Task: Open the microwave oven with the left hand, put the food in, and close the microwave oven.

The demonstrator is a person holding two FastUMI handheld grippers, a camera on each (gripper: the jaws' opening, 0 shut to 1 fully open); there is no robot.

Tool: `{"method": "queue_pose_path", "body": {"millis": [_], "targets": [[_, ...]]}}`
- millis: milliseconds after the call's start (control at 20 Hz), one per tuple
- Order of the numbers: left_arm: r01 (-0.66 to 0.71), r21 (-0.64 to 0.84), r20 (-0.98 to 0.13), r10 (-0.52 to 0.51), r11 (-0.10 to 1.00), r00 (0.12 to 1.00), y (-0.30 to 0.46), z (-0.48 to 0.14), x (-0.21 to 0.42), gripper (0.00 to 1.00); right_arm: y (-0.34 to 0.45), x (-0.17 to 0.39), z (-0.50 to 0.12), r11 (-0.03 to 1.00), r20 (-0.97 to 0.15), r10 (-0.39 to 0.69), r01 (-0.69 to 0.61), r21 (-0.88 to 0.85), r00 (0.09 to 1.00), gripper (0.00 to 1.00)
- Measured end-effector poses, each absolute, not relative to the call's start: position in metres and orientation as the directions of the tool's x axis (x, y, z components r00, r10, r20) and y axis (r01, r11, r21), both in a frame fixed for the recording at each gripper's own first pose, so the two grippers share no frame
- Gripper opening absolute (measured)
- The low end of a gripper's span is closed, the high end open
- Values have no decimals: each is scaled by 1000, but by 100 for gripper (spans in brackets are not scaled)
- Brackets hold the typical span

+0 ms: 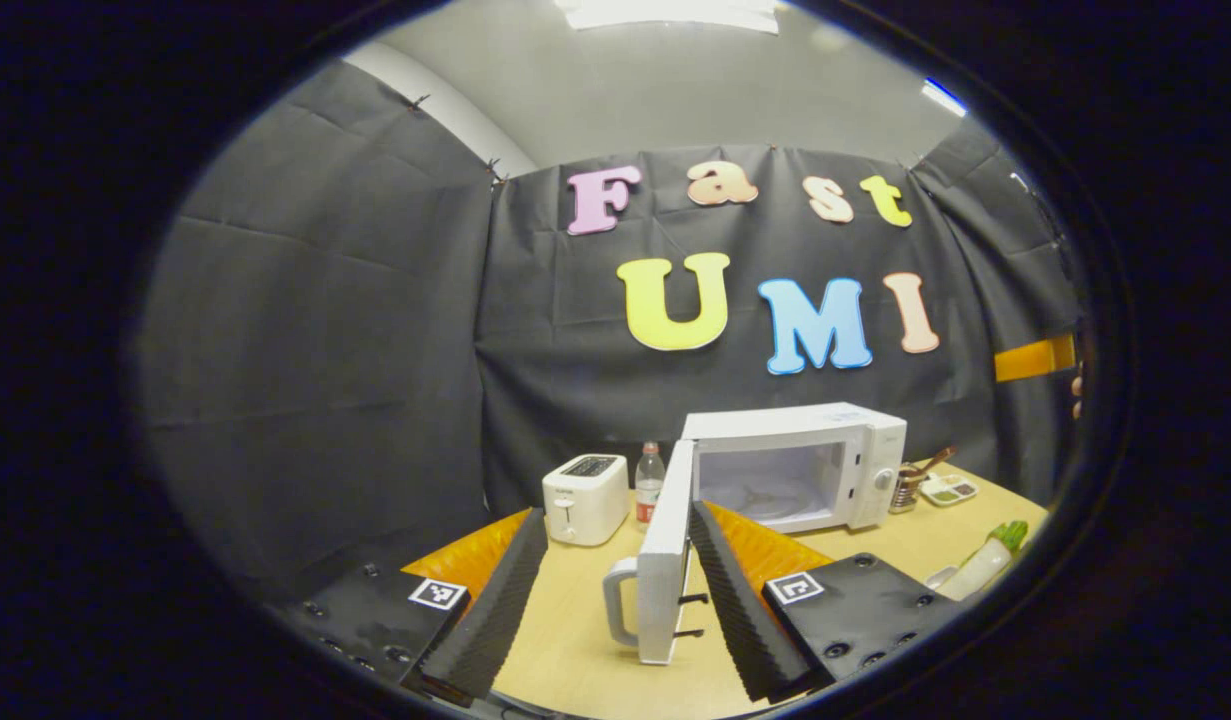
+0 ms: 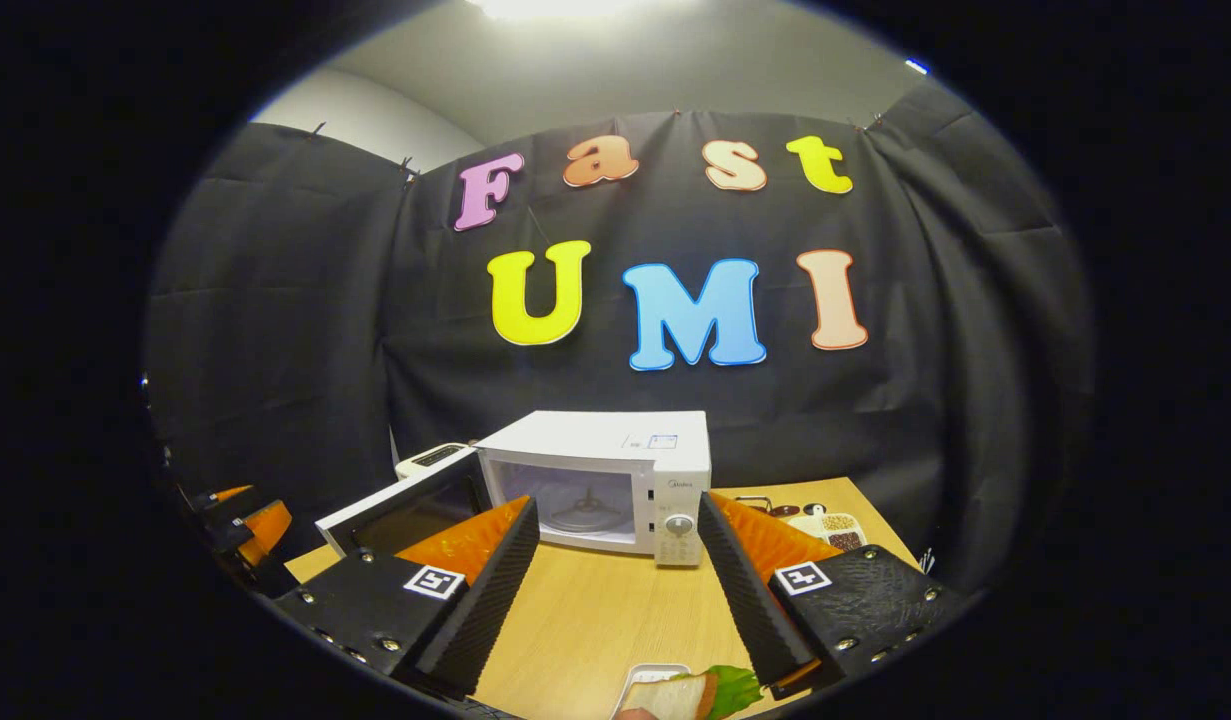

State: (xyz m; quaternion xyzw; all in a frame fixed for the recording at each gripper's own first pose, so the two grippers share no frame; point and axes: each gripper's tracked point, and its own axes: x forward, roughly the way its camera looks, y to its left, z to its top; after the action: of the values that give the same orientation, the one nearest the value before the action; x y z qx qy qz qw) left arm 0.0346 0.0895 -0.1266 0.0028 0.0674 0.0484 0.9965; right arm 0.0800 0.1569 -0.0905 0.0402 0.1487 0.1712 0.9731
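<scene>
The white microwave point(image 1: 835, 460) stands on the wooden table with its door point(image 1: 665, 570) swung wide open toward me. Its cavity with the glass turntable point(image 1: 765, 495) holds nothing. My left gripper point(image 1: 615, 610) is open; the door's edge and handle point(image 1: 620, 600) stand between its spread fingers without being pressed. In the right gripper view the microwave point(image 2: 615, 470) sits straight ahead with the open door point(image 2: 400, 510) at left. My right gripper point(image 2: 620, 610) is open above the table. The food point(image 2: 690, 692), a sandwich with lettuce on a small white tray, lies just below it.
A white toaster point(image 1: 585, 497) and a water bottle point(image 1: 650, 485) stand left of the microwave. A cup with utensils point(image 1: 910, 485) and a divided dish point(image 1: 950, 489) sit to its right. The left gripper point(image 2: 245, 530) shows at the left edge of the right gripper view.
</scene>
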Motion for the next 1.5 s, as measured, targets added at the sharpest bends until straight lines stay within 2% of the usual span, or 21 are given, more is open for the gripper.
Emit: {"method": "queue_pose_path", "body": {"millis": [400, 950, 1500], "targets": [[-103, -24, -45, 102, 994, 994, 43, -74, 33, 92, 115, 72, -157, 920, -449, 391, -346, 182, 803, 97], [-67, 12, -77, 68, 998, 995, -13, -78, 30, 94, 78, 38, -263, 920, -662, 389, -308, 243, 641, 97], [-86, 16, -81, 87, 996, 993, -36, -82, 22, 93, 68, 5, -320, 895, -773, 444, -264, 359, 454, 98]]}}
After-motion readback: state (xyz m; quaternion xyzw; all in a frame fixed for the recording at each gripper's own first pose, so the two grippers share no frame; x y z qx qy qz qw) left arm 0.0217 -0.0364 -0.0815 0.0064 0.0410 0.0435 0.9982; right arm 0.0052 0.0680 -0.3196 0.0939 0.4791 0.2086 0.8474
